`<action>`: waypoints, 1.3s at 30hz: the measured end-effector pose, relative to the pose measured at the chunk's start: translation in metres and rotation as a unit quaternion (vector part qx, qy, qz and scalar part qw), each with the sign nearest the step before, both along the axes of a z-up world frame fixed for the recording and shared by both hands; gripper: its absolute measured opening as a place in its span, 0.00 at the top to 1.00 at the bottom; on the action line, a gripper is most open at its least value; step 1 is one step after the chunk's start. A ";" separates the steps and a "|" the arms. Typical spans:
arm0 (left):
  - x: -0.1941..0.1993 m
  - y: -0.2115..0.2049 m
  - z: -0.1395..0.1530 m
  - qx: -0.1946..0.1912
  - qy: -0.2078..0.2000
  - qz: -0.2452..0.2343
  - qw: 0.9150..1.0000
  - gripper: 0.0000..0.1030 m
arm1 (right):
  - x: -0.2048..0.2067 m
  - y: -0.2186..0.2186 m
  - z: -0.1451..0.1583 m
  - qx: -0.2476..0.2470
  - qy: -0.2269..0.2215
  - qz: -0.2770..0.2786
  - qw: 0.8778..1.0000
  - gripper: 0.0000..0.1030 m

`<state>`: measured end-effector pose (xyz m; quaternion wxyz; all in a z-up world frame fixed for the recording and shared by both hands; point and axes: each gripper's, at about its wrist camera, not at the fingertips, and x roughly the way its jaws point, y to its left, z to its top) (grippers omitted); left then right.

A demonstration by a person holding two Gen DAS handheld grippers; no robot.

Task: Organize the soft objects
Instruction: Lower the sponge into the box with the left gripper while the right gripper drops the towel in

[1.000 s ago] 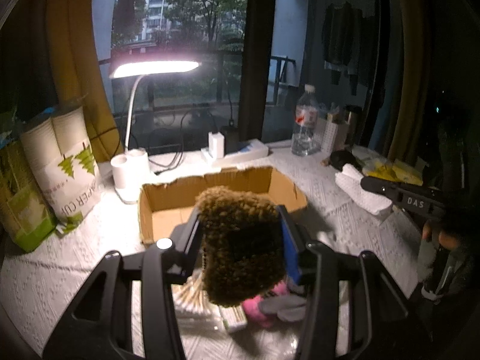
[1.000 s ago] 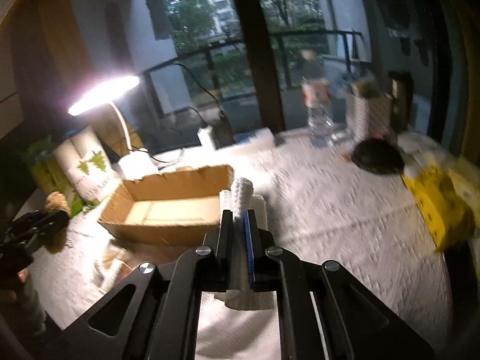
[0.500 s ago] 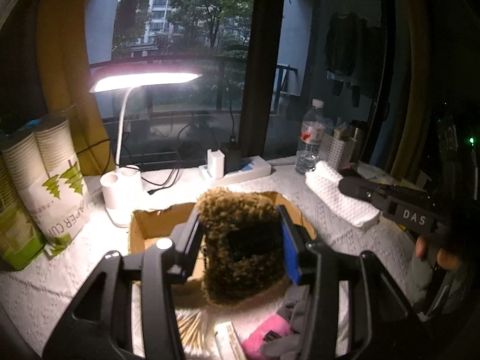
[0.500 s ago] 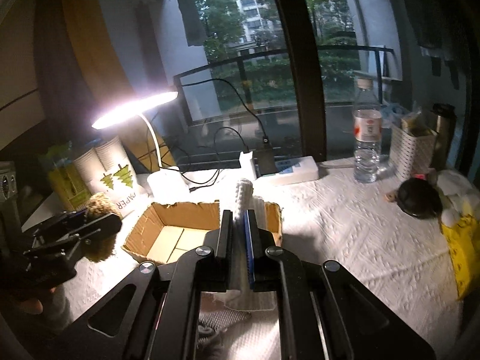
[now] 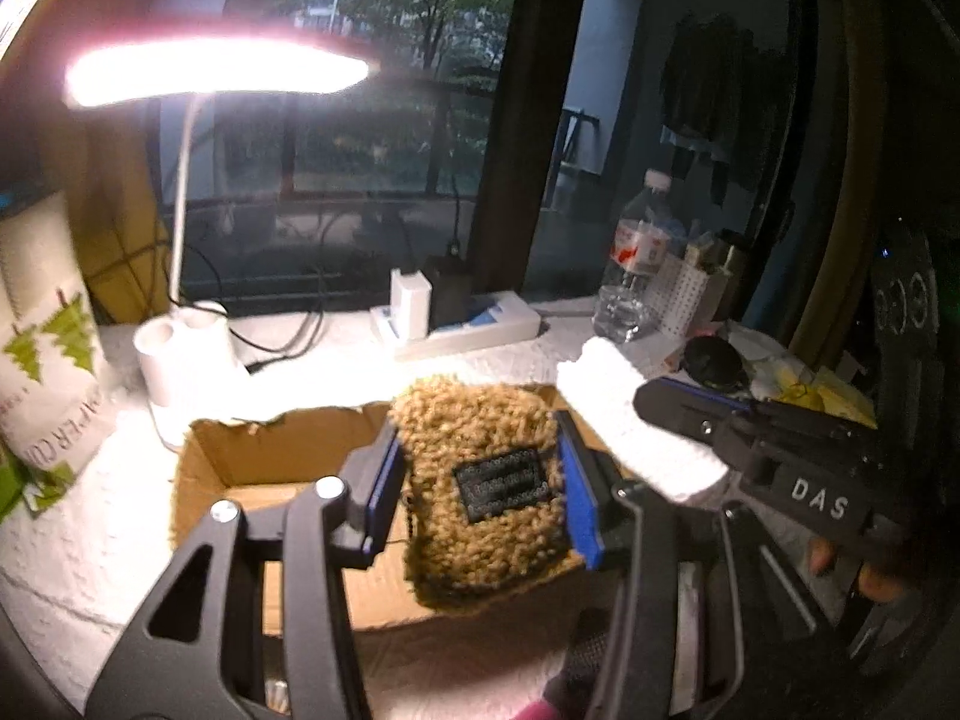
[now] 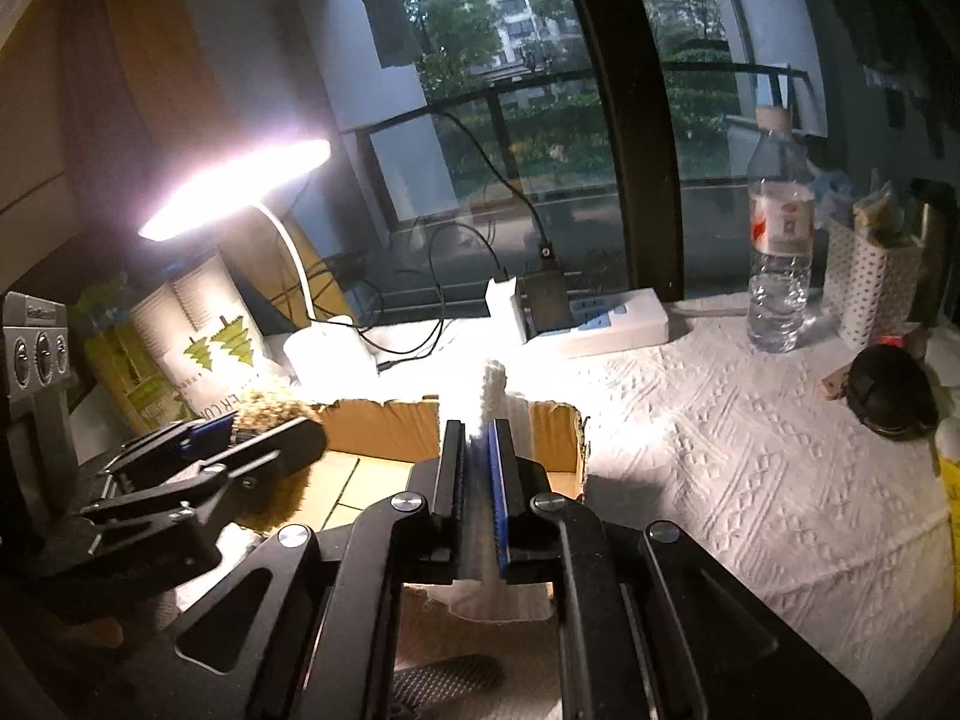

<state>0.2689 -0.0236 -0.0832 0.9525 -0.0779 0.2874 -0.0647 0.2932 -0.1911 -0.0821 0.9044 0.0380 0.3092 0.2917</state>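
Note:
My left gripper [image 5: 480,480] is shut on a fuzzy brown pouch [image 5: 480,516] with a dark patch and holds it over the open cardboard box [image 5: 270,462]. My right gripper [image 6: 477,450] is shut on a folded white towel [image 6: 495,396] and holds it above the box's right end [image 6: 552,420]. The towel [image 5: 636,420] and right gripper [image 5: 660,402] show at the right of the left wrist view. The left gripper [image 6: 252,432] with the pouch [image 6: 270,414] shows at the left of the right wrist view.
A lit desk lamp [image 5: 198,72], a sleeve of paper cups [image 5: 42,330], a power strip [image 6: 606,318], a water bottle [image 6: 780,252] and a black round case [image 6: 888,390] stand around the box on the white patterned cloth [image 6: 750,480]. Pink and grey soft items [image 5: 570,684] lie below.
Both grippers have moved forward toward the box with their loads. The pouch and the towel now hang over the box instead of in front of it.

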 end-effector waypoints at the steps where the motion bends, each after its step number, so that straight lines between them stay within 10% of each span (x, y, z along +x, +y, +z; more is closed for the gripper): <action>1: 0.006 -0.001 -0.005 -0.004 0.006 0.000 1.000 0.54 | 0.003 0.002 -0.004 0.000 0.004 0.003 1.000 0.92; 20: 0.060 -0.013 -0.055 -0.038 0.098 -0.014 0.994 0.48 | 0.042 0.001 -0.051 -0.001 0.059 -0.002 0.998 0.91; 28: 0.052 -0.005 -0.045 -0.049 0.097 -0.008 0.994 0.35 | 0.042 -0.003 -0.046 0.000 0.061 -0.012 0.998 0.73; 39: 0.026 0.009 -0.026 -0.042 0.073 0.006 0.996 0.35 | 0.026 -0.002 -0.025 -0.016 0.039 -0.026 0.999 0.72</action>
